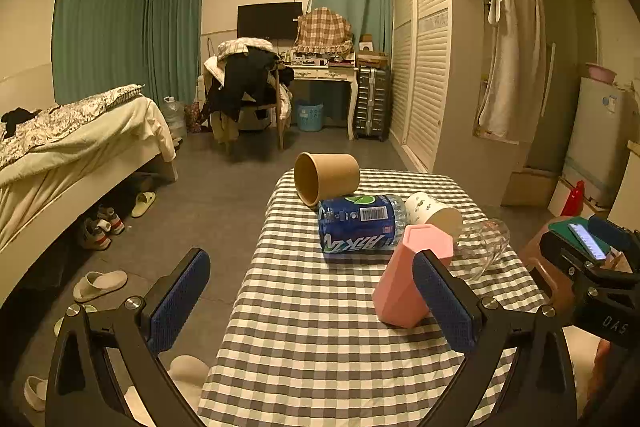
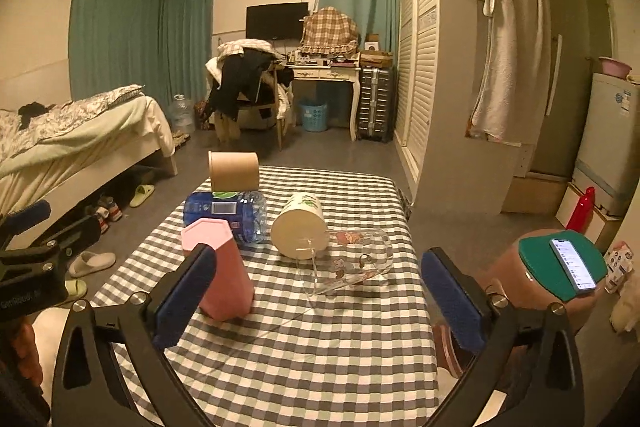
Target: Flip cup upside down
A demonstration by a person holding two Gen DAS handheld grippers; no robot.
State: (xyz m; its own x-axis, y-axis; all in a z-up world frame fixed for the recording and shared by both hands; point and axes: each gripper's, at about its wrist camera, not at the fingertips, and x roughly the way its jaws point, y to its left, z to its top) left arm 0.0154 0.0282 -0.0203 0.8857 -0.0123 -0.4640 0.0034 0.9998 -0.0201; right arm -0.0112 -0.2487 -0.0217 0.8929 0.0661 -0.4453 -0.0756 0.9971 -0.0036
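Five vessels crowd a small table (image 2: 320,367) draped in grey-and-white checked cloth: four cups and one bottle. A pink cup (image 2: 218,267) (image 1: 408,275) with flat, faceted sides and a hexagonal end stands upright but inverted, its closed base on top, near the table's left half in the right wrist view. Behind it a plastic bottle (image 2: 226,213) (image 1: 360,227) with a glossy blue label lies on its side. A brown cardboard cup (image 2: 234,171) (image 1: 326,179), plain and cylindrical, lies on its side at the far edge, its open mouth showing in the left wrist view. A white paper cup (image 2: 300,231) (image 1: 434,213) with a green print also lies tipped over, its flat bottom toward the right camera – just beside a clear glass cup (image 2: 348,263) (image 1: 482,247) with cartoon figures, likewise on its side, its mouth angled toward the near edge.

Both claws stand wide apart and hold nothing. The left gripper (image 1: 312,301) hangs over the table's left edge, one blue textured pad crossing in front of the pink cup; the right gripper (image 2: 320,297) sits low over the near table, the glass cup lying between and beyond its pads. A phone (image 2: 572,265) rests on a green lid to the right
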